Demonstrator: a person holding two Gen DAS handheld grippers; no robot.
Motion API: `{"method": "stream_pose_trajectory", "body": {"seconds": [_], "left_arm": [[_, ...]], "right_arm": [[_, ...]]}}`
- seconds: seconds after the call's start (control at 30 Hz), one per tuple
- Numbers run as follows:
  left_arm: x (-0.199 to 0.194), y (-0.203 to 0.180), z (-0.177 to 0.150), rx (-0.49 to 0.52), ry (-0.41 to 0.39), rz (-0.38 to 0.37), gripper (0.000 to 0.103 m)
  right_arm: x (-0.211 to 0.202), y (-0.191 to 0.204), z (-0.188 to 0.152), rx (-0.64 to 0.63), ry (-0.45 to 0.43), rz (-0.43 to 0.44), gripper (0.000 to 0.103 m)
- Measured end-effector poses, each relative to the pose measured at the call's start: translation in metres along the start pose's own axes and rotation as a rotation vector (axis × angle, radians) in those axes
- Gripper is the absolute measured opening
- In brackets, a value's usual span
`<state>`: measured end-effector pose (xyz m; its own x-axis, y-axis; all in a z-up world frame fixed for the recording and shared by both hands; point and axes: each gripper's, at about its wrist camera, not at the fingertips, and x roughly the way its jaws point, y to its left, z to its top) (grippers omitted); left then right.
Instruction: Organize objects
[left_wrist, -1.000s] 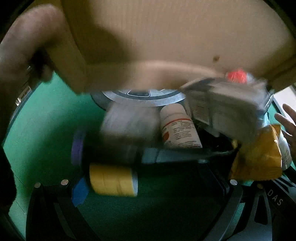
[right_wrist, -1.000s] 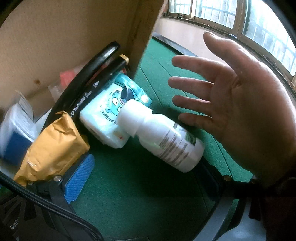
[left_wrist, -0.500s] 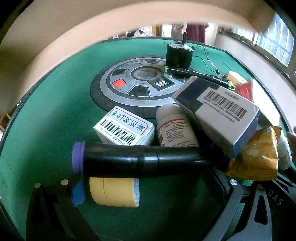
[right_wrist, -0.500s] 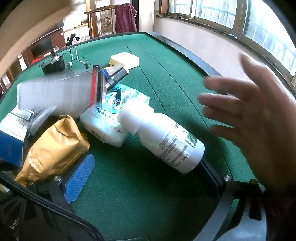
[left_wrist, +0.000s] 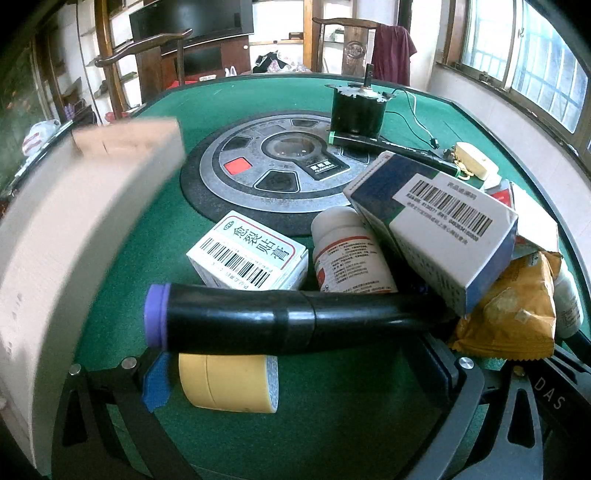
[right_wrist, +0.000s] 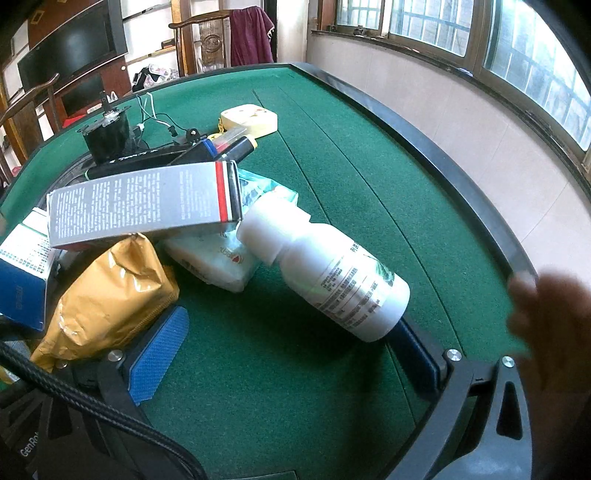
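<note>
A pile of objects lies on the green table (left_wrist: 122, 258). In the left wrist view I see a black tube with a purple cap (left_wrist: 280, 321), a yellow tape roll (left_wrist: 225, 382), a white medicine box (left_wrist: 247, 254), a white pill bottle (left_wrist: 347, 254), a blue-white box (left_wrist: 436, 218) and a gold packet (left_wrist: 513, 317). My left gripper (left_wrist: 303, 373) is open, with the tube and tape roll lying between its fingers. In the right wrist view my right gripper (right_wrist: 291, 350) is open; a white bottle (right_wrist: 332, 280) lies against its right finger, with a grey box (right_wrist: 144, 206), a tissue pack (right_wrist: 225, 254) and the gold packet (right_wrist: 107, 295) nearby.
A blurred cardboard box (left_wrist: 66, 229) is at the left. A round grey panel (left_wrist: 266, 170) sits mid-table with a black motor (left_wrist: 356, 107) and wires on it. A cream socket (right_wrist: 251, 120) lies further back. A bare hand (right_wrist: 550, 332) is at the right.
The cardboard box that covered the pile has lifted off and swung to the left. The objects lie spilled on the table. The bare hand has drawn back to the right.
</note>
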<state>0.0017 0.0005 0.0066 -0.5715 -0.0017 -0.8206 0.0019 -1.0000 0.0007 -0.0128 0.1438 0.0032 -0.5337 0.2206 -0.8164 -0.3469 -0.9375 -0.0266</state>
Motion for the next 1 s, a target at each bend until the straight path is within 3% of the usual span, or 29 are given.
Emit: {"method": "stream_pose_trajectory", "body": {"seconds": [1.0], "left_arm": [[-0.0003, 0.0000, 0.0002, 0.000, 0.000, 0.000, 0.102]], "right_arm": [[-0.0018, 0.0020, -0.0008, 0.002, 0.000, -0.002, 0.103]]}}
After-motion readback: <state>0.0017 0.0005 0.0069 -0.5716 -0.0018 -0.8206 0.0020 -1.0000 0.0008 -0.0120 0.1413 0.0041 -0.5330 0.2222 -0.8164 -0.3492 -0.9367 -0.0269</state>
